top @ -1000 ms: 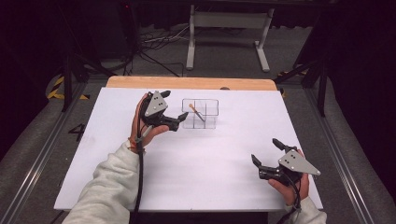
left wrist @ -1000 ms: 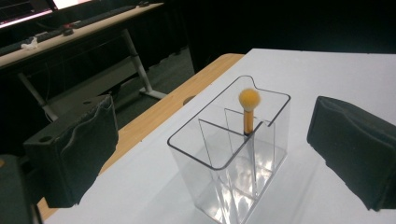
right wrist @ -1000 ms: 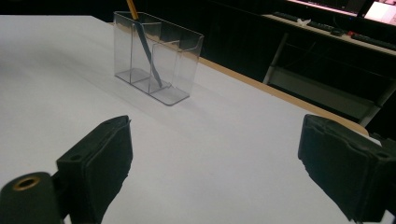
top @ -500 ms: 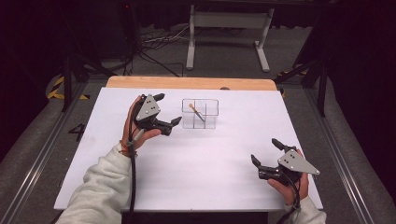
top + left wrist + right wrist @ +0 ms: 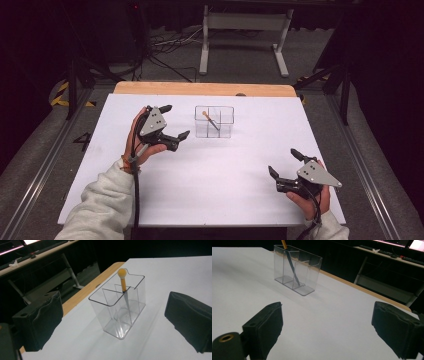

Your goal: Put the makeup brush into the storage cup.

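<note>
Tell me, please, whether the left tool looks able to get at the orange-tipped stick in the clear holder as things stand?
Probably yes. The left tool is open beside the clear holder with bare table between them, and the stick's orange tip rises above the rim. The holder's walls would block a grip lower down.

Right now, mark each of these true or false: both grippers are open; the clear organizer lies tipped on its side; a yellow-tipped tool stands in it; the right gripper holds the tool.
1. Both the left gripper and the right gripper are open. True.
2. The clear organizer lies tipped on its side. False: it stands upright on the white table.
3. A yellow-tipped tool stands in the organizer. True, leaning.
4. The right gripper holds the tool. False: its jaws are empty, well away from the organizer.
</note>
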`<move>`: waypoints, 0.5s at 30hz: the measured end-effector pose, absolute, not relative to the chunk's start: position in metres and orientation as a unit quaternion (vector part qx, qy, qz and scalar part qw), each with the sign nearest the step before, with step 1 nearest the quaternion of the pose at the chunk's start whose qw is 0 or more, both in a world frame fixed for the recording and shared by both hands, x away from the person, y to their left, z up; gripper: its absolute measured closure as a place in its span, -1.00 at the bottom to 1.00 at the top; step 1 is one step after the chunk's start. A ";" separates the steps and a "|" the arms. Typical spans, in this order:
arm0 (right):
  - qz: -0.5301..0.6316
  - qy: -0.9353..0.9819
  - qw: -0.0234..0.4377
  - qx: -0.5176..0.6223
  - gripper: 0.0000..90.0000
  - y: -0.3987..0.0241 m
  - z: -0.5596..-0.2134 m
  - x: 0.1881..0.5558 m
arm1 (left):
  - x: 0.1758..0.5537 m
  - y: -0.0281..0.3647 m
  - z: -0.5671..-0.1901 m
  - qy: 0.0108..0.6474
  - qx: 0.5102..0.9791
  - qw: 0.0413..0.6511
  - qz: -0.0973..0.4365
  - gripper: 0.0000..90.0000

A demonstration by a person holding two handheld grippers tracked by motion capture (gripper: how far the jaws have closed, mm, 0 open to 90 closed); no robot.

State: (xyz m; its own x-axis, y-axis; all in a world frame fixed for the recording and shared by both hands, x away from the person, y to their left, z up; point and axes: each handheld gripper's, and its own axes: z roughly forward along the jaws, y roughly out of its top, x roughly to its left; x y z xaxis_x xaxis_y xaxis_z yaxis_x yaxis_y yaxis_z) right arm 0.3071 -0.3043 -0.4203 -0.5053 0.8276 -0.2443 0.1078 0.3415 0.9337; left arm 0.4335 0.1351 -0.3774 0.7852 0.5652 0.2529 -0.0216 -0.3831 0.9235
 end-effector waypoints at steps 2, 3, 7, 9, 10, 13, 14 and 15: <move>0.475 0.726 0.379 0.321 -0.76 -0.304 -0.420 0.307 | 0.431 0.137 -0.377 0.175 0.783 0.529 0.275 -0.95; 0.475 0.726 0.379 0.321 -0.77 -0.304 -0.420 0.307 | 0.430 0.138 -0.377 0.172 0.783 0.529 0.279 -0.95; 0.475 0.726 0.378 0.321 -0.77 -0.304 -0.420 0.307 | 0.427 0.140 -0.377 0.172 0.785 0.527 0.279 -0.94; 0.476 0.727 0.376 0.322 -0.77 -0.304 -0.421 0.307 | 0.424 0.143 -0.378 0.172 0.785 0.524 0.282 -0.94; 0.475 0.727 0.377 0.323 -0.77 -0.304 -0.421 0.307 | 0.424 0.144 -0.379 0.171 0.785 0.524 0.282 -0.94; 0.475 0.728 0.376 0.322 -0.77 -0.304 -0.421 0.307 | 0.421 0.148 -0.380 0.174 0.785 0.523 0.284 -0.94; 0.475 0.727 0.376 0.322 -0.77 -0.304 -0.421 0.307 | 0.420 0.149 -0.380 0.174 0.785 0.523 0.283 -0.94; 0.475 0.727 0.376 0.322 -0.77 -0.304 -0.421 0.307 | 0.419 0.150 -0.381 0.173 0.785 0.522 0.285 -0.94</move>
State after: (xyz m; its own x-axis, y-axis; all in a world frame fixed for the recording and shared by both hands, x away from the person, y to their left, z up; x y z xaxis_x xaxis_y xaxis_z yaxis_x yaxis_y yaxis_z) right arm 0.3067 -0.3035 -0.4208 -0.5093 0.8258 -0.2421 0.1108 0.3420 0.9332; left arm 0.4186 0.1496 -0.3806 0.7778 0.5689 0.2671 -0.0257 -0.3960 0.9179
